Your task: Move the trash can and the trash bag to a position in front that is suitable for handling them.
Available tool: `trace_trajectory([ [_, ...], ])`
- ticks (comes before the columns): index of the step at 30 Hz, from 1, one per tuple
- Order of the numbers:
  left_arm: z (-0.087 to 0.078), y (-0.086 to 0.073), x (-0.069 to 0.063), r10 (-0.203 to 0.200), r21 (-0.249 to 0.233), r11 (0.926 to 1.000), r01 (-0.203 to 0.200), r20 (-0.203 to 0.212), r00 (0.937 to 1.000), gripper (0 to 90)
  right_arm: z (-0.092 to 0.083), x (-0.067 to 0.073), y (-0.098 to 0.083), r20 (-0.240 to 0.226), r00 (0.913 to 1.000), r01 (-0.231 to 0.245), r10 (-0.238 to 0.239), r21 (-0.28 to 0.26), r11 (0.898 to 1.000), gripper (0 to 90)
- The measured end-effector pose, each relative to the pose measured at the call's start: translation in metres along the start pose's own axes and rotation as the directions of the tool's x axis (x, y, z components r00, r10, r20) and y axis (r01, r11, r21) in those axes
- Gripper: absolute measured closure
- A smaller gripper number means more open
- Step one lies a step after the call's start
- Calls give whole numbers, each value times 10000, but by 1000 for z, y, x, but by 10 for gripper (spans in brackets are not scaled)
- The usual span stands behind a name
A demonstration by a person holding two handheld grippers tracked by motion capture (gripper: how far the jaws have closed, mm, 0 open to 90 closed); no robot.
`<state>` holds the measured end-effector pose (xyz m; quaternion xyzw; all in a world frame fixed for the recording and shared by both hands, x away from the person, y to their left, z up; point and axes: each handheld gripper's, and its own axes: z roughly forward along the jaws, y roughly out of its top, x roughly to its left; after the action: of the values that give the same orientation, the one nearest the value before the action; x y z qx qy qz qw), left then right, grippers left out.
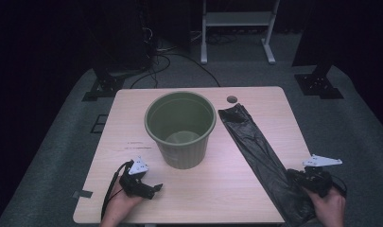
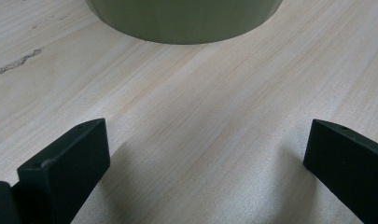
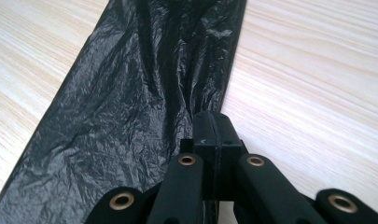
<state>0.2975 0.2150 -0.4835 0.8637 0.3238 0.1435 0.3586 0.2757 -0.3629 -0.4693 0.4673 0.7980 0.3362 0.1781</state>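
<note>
- The right gripper [image 3: 213, 122] has its fingers [image 3: 203, 133] pressed flat together. A fold of the black bin bag [image 3: 130, 107] may be pinched at their tips, but the right gripper view does not settle it.
- In the high view that gripper [image 1: 297, 177] sits near the counter's right front corner, on the bag's near end, with its grey plate up. The right hand [image 1: 328, 203] grips it from behind, and the wrist is cut off by the bottom edge.
- The left gripper's fingers [image 2: 67, 163] stand wide apart and hold nothing. They are low over the bare counter [image 2: 200, 116] and cast shadows on it.
- From above, the left gripper [image 1: 153, 188] lies near the front edge, left of centre, pointing toward the right edge. The left hand [image 1: 120, 208] is under it, with the cable looping along its left.
- The bin bag [image 1: 255, 142] lies flat as a long strip, from near a round hole in the counter [image 1: 132, 118] at the back edge diagonally to the right front corner. Its near end runs off the front edge and is cut off there.
- A green ribbed waste bin [image 1: 180, 127] stands upright at the counter's middle, apart from the bag. In the left gripper view its base [image 2: 184, 21] is cut off at the top.
- The room behind the counter is too dark to make out.
</note>
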Motion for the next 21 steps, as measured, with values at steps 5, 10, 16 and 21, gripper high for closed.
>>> trace_trajectory([
  [5,0,0,0,-1,-1,10000,1,-1,10000,0,-9,-7,-9,103,9998,-151,152,-102,9998,900],
  [10,0,0,0,2,0,10000,-2,-1,10000,0,-16,-10,-14,248,9995,-167,175,-319,9994,806],
  [16,0,0,0,1,1,10000,-1,-1,10000,0,-15,-6,-4,131,9999,-92,103,-762,9971,568],
  [21,0,0,0,1,1,10000,-1,-1,10000,0,-4,4,9,-232,9995,217,-235,-724,9971,433],
])
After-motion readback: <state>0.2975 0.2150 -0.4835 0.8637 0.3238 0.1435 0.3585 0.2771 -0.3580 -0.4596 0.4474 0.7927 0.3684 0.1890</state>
